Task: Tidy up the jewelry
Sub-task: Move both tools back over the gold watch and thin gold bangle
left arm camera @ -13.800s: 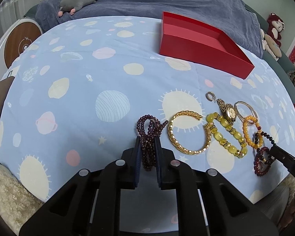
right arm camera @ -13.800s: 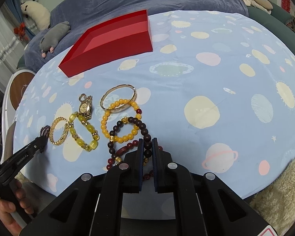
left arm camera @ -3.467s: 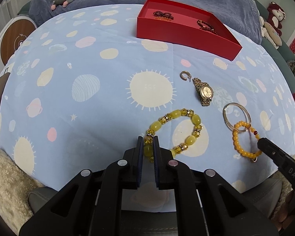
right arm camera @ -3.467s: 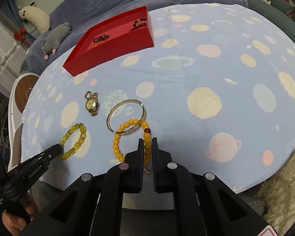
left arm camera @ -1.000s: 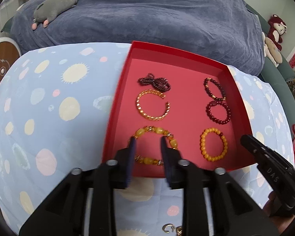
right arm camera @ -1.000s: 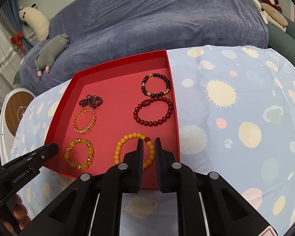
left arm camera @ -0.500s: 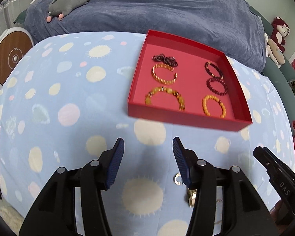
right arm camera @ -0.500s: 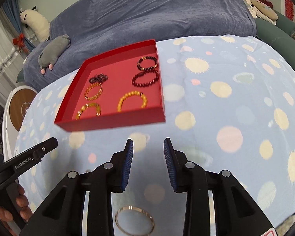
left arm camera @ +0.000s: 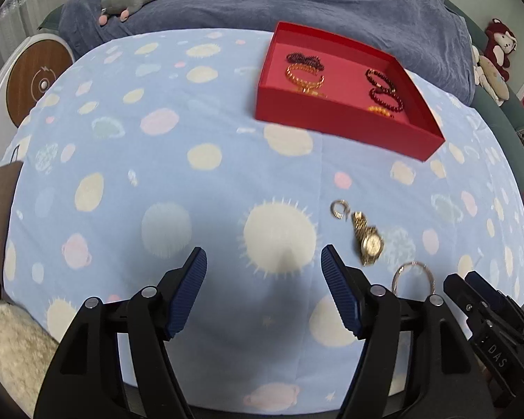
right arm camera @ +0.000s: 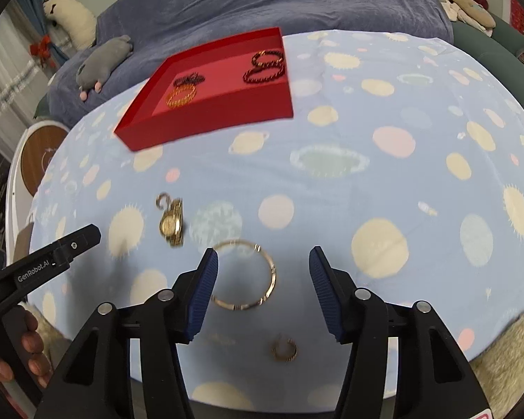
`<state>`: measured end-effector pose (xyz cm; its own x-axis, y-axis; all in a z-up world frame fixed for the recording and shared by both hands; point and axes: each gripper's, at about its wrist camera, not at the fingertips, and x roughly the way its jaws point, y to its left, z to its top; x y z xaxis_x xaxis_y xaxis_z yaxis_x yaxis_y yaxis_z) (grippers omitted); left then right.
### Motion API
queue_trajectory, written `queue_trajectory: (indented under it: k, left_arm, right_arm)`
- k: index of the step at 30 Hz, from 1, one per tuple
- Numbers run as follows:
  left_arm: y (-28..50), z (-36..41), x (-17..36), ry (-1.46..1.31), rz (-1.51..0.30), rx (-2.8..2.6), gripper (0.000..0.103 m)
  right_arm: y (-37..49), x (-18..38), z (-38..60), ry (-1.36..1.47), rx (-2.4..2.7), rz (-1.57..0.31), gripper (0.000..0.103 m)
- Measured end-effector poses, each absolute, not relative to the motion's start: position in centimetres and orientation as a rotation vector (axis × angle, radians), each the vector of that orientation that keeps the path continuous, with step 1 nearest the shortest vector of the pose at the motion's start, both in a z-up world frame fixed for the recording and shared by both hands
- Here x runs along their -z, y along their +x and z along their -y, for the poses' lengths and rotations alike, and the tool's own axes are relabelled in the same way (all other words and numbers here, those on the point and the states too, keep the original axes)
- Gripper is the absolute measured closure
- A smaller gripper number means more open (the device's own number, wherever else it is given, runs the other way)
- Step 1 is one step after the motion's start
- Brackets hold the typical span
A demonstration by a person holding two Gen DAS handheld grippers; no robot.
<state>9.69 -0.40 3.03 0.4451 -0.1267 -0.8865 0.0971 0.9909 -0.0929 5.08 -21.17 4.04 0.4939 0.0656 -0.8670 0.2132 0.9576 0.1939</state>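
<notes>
Between the spread, empty fingers of the right gripper (right arm camera: 263, 286) lay the gold bangle (right arm camera: 246, 276) flat on the cloth, nearer than to the wide-open left gripper (left arm camera: 263, 291).

Two handheld grippers, both spread wide and holding nothing.

Left gripper (left arm camera: 263, 286): black frame, ribbed blue fingers (left arm camera: 188, 293) parted, entering its own view from 6 o'clock and pointing toward 12; seen from the right wrist view at 9 o'clock, with a hand (right arm camera: 15, 359) wrapped round its handle at 8 o'clock. Right gripper (right arm camera: 262, 293): same build, fingers (right arm camera: 326, 293) apart, rising from 6 o'clock; its tip shows at 4 o'clock in the left wrist view.
</notes>
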Motion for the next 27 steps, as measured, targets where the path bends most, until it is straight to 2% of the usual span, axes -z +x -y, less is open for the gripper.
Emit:
queue_trajectory:
  k: [4,6,23,27]
  left_arm:
    - [8.0,-0.2,-2.3,-0.017,-1.11,0.129,0.038]
    - [7.5,-0.3,-2.1,-0.005,-1.112,0.127,0.038]
    - [6.0,-0.1,-1.5,0.036,-1.121,0.137,0.034]
    - [5.9,0.0,-1.3,0.036,-1.127,0.138,0.034]
  right_arm:
    - [4.3,-3.0,20.0,0.262,0.093,-1.071,0.036]
    - [4.3,-2.6,19.6,0.256,0.087,-1.082,0.035]
    - [6.0,-0.9,17.6,0.166,0.117,-1.118,0.035]
    - [6.1,-0.9,17.3,0.111,0.129,-1.114,0.046]
